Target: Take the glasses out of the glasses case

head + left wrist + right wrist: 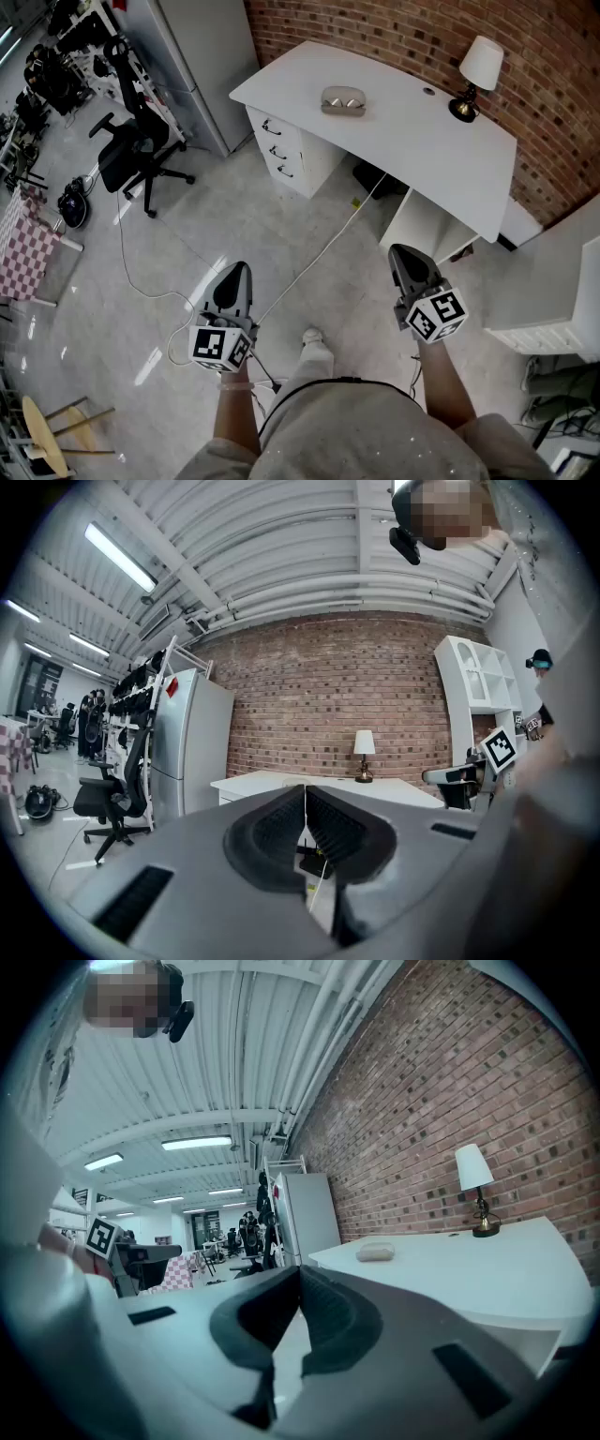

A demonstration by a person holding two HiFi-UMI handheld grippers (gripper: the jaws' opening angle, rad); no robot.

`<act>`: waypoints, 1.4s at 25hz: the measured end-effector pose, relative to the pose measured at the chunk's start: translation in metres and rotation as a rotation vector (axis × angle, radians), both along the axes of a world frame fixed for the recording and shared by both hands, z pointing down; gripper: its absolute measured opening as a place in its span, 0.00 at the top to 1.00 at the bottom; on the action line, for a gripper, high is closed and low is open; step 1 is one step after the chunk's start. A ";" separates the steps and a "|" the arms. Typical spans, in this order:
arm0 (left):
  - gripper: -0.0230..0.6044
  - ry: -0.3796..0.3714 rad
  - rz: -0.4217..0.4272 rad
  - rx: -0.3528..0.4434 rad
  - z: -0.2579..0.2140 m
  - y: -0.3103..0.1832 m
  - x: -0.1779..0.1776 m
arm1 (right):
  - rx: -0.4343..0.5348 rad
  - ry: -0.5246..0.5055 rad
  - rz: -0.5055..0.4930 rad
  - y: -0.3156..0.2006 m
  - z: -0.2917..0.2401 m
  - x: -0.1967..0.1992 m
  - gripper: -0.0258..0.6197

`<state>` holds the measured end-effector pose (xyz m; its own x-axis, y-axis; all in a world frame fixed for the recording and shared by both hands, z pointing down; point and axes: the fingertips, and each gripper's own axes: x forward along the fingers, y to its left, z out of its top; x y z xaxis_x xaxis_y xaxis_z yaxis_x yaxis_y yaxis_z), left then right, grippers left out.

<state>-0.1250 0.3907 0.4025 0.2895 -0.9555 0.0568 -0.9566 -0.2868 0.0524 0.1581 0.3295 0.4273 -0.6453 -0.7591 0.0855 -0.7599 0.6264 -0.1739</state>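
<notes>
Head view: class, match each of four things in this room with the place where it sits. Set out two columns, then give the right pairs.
Things:
1. glasses case
2. lamp
3. office chair
4. white cable

Places:
A. on the floor, left of the desk
B. at the desk's right end, by the brick wall
C. trailing across the floor toward the desk
D. on the desk top, left of the lamp

Pairs: 1-D, 2-B, 3-A, 4-C
</notes>
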 end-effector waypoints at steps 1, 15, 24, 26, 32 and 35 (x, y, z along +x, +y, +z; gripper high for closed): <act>0.95 0.004 -0.004 0.002 -0.001 -0.007 -0.004 | 0.000 0.000 -0.005 -0.007 0.000 -0.004 0.95; 0.95 0.015 0.026 0.008 0.002 -0.114 -0.054 | 0.007 -0.013 0.086 -0.098 0.001 -0.026 0.95; 0.95 0.038 0.047 0.001 0.012 -0.166 -0.088 | -0.023 -0.075 0.188 -0.144 0.009 -0.033 0.95; 0.95 0.044 0.056 -0.011 0.016 -0.174 -0.087 | -0.040 -0.062 0.186 -0.150 0.012 -0.034 0.95; 0.95 0.052 0.092 -0.041 0.027 -0.202 -0.072 | -0.059 -0.078 0.212 -0.178 0.018 -0.027 0.95; 0.95 0.043 0.091 -0.040 0.026 -0.224 -0.070 | -0.059 -0.060 0.191 -0.201 0.020 -0.031 0.90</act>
<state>-0.1955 0.1665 0.4287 0.3780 -0.9224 0.0796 -0.9233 -0.3692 0.1060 0.1275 0.1280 0.4475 -0.4951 -0.8631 0.0996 -0.8513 0.4589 -0.2545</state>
